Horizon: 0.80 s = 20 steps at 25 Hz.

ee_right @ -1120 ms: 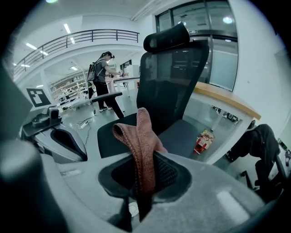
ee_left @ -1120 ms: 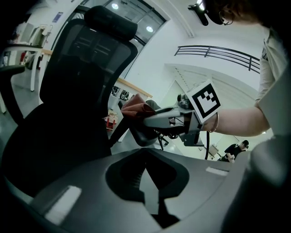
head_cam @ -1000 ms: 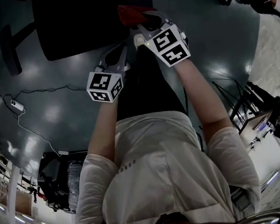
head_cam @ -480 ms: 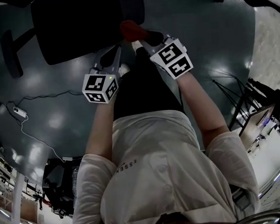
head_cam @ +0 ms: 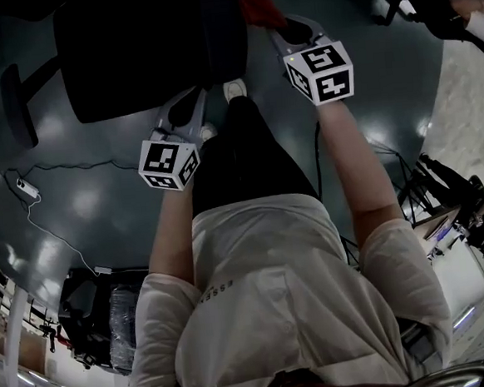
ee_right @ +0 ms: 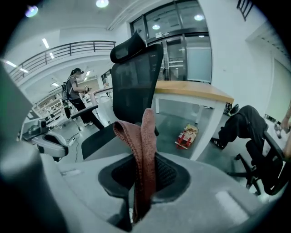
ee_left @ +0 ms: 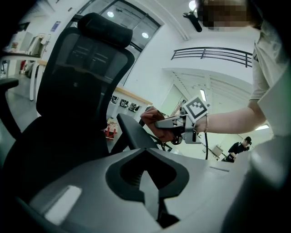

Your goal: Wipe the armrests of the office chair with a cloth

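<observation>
- Cloth [ee_right: 143, 150]: reddish-brown coarse knit, folded double. Centre of the right gripper view, top centre of the head view. Loose ends standing up past the jaw tips.
- Probable handling of the cloth: light, soft and limp, with no risk of breakage. Rough weave unlikely to slip from a grip. Best held at the fold, as here, with a free flap left over for pressing flat on a surface.
- Right tool [head_cam: 283, 28]: clenched on the cloth, arm stretched toward the upper edge of the head view.
- Armrest [ee_left: 129, 132]: dark slanted bar at the centre of the left gripper view. Cloth just beside its upper end; contact not discernible.
- Probable handling of the armrest: rigid, smooth pad. Chair perhaps prone to swivel or roll under a firm push.
- Left tool [ee_left: 150, 193]: jaws together, nothing between them. Centre left of the head view, near the seat edge, free for steadying.
- Office chair [head_cam: 139, 46]: black seat across the upper left of the head view. Second armrest [head_cam: 13, 94] at far left, well apart from both tools.
- Floor [head_cam: 83, 193]: dark and glossy.
</observation>
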{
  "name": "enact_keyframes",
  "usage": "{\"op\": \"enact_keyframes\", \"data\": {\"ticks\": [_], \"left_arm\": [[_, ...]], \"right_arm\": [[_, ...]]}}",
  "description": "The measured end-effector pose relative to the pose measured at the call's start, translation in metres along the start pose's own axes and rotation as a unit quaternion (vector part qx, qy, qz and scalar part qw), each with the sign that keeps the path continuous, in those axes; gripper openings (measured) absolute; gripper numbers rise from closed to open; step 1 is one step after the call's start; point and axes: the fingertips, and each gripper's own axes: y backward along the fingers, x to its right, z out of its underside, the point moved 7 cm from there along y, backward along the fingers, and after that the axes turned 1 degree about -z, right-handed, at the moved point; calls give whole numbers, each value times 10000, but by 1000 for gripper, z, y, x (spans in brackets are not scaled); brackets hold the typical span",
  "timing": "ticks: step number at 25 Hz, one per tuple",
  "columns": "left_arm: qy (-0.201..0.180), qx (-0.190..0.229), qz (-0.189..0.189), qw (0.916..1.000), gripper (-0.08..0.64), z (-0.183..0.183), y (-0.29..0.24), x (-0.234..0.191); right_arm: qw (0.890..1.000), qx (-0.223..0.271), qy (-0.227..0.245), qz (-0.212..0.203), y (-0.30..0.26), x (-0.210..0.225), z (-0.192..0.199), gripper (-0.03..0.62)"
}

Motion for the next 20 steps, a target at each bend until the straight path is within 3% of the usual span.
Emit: {"op": "enact_keyframes", "data": {"ticks": [6, 13, 20], "left_arm": [[38, 288, -213, 9994, 17, -18, -15, -7], [132, 225, -471, 9986, 17, -25, -24, -24], [161, 107, -212, 9996, 17, -26, -33, -24]], "right_arm": [[9995, 8, 196, -236, -58, 40, -30, 51], [9927, -395, 811, -807, -97, 33, -28, 49], [9864, -583, 1269, -861, -87, 22, -6, 49]]}}
